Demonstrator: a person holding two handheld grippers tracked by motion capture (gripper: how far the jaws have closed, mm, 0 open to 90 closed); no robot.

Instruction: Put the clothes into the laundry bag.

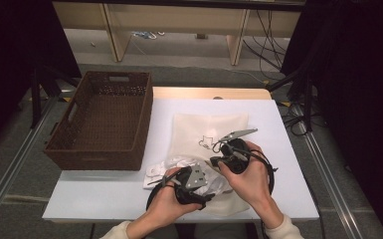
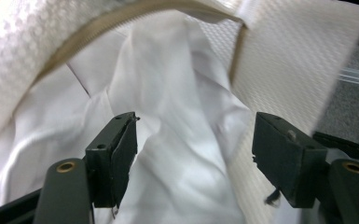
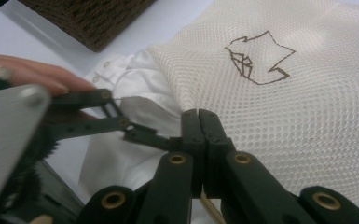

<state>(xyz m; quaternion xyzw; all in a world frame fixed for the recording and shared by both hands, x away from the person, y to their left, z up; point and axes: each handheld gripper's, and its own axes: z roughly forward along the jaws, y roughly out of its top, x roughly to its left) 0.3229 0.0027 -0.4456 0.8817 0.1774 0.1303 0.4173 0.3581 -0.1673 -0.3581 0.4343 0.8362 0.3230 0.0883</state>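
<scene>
A cream mesh bag (image 1: 214, 127) with a small brown line drawing lies in the middle of the white table. A white shirt (image 1: 161, 172) sticks out of its near-left mouth. My left gripper (image 1: 210, 186) reaches into that mouth. In the left gripper view its jaws (image 2: 193, 135) stand wide open, with the white shirt (image 2: 168, 93) lying between and beyond them under the bag's zipped rim (image 2: 121, 18). The pads do not press on the cloth. My right gripper (image 3: 199, 116) is shut on the mesh bag (image 3: 284, 116) at the edge of its mouth, just right of the left gripper.
An empty brown wicker basket (image 1: 99, 119) stands at the table's left side, close to the shirt. Bare white table (image 1: 104, 194) lies in front of the basket. The table's far and right edges drop to a floor with cables.
</scene>
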